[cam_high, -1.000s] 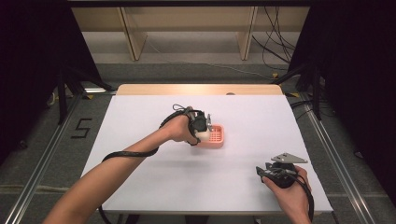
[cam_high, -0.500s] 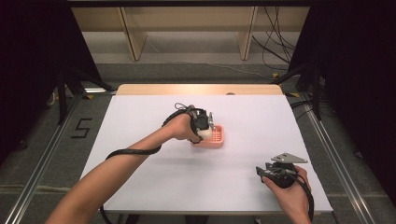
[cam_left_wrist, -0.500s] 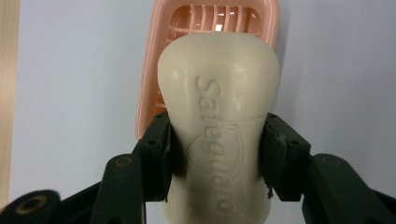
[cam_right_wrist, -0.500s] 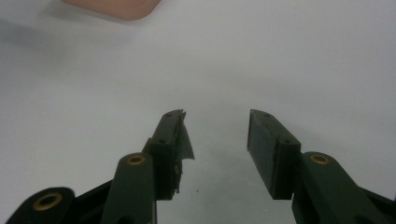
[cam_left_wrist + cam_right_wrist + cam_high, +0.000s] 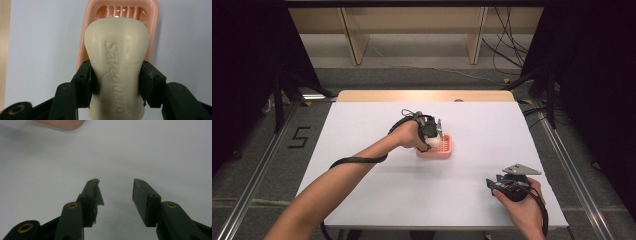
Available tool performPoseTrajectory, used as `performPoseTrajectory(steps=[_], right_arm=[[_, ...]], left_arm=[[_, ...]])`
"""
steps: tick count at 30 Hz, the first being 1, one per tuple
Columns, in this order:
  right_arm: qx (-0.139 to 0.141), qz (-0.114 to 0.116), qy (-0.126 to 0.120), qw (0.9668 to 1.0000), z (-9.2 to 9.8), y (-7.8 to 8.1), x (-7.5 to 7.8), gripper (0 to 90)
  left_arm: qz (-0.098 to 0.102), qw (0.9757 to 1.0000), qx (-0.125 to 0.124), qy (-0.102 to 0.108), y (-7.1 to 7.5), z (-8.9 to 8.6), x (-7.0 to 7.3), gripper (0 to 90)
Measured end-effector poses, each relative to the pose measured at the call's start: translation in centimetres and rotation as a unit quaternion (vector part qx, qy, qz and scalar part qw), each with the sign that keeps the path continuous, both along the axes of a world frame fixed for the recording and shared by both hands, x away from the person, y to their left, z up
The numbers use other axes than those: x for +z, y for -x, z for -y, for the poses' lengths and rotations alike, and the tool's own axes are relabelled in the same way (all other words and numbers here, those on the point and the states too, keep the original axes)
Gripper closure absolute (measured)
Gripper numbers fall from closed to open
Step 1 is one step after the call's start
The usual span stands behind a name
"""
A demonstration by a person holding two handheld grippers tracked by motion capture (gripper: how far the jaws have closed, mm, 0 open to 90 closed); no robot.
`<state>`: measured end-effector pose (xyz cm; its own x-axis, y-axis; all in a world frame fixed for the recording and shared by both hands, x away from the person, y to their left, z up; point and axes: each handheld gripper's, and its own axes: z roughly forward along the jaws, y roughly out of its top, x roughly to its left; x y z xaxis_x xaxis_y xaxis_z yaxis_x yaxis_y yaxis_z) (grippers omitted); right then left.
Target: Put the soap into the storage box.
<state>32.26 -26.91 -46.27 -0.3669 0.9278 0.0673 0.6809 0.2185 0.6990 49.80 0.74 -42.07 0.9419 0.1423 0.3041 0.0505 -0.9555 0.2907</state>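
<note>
A cream bar of soap (image 5: 117, 62) with raised lettering is clamped between the black jaws of my left gripper (image 5: 116, 77), which is shut on it. Its far end hangs over a pink soap dish (image 5: 150, 15) with a slotted bottom. From above, the left gripper (image 5: 432, 136) is at the left end of the pink dish (image 5: 444, 150), near the table's middle. My right gripper (image 5: 498, 184) rests at the front right of the table, held by a hand. In its own view the right gripper (image 5: 115, 192) stands open over bare white surface, nothing between the jaws.
The white table top (image 5: 362, 130) has a wooden strip (image 5: 422, 95) along its far edge. Beyond it stand wooden shelf legs and loose cables on the floor. A corner of the pink dish (image 5: 60, 123) shows at the top of the right gripper view.
The left hand has shifted only slightly at the dish, still holding the soap. The right hand has stayed still.
</note>
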Motion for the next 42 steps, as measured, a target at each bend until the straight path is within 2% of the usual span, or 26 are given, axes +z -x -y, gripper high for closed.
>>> performPoseTrajectory(steps=[11, 40, 42], right_arm=[[0.003, 0.000, -0.002, 1.0000, 0.0, -0.1, -0.1, 56.3], [-0.001, 0.003, -0.002, 1.0000, 0.0, -0.1, -0.2, 56.3], [0.008, 0.000, 0.001, 1.0000, 0.2, -0.1, 0.0, 56.3]], left_arm=[[0.007, 0.9999, -0.008, 0.004, -0.4, 0.5, -0.2, 49.3], [0.008, 0.9997, -0.011, 0.018, -1.0, 1.3, -0.9, 49.3], [0.008, 0.9998, -0.012, 0.017, -1.0, 1.4, -0.9, 49.3]])
